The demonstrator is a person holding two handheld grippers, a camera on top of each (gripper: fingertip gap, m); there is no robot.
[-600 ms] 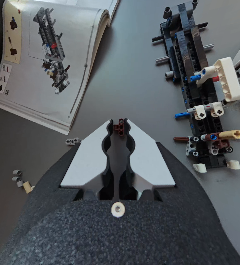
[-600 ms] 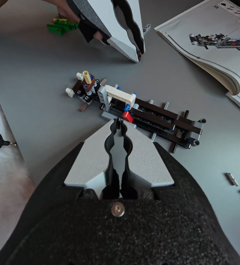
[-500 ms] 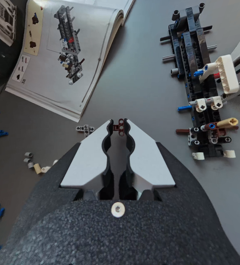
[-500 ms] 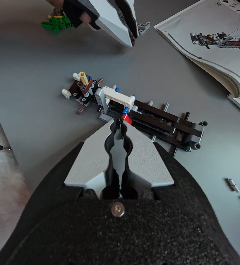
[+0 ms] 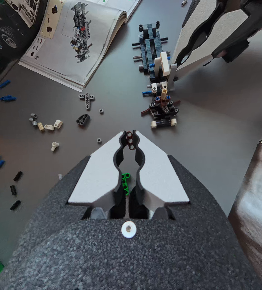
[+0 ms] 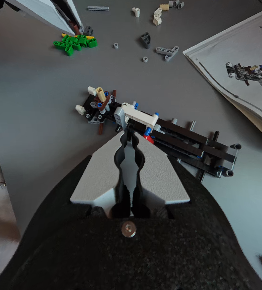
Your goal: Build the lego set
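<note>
You are lifting your left hand-held gripper [image 5: 129, 133], clamping the small dark-brown three-hole beam [image 5: 130, 140], higher above the desk [image 5: 205, 141], while your right hand-held gripper [image 6: 129, 133], nearly closed, is steadying the long black chassis [image 6: 174, 135].

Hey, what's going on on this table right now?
A person is building a lego model with two hand-held grippers. The left hand-held gripper is shut on a small brown beam above the table. The right hand-held gripper is closed against the long black chassis, apparently steadying it. Loose pieces and an open instruction booklet lie nearby.
</note>
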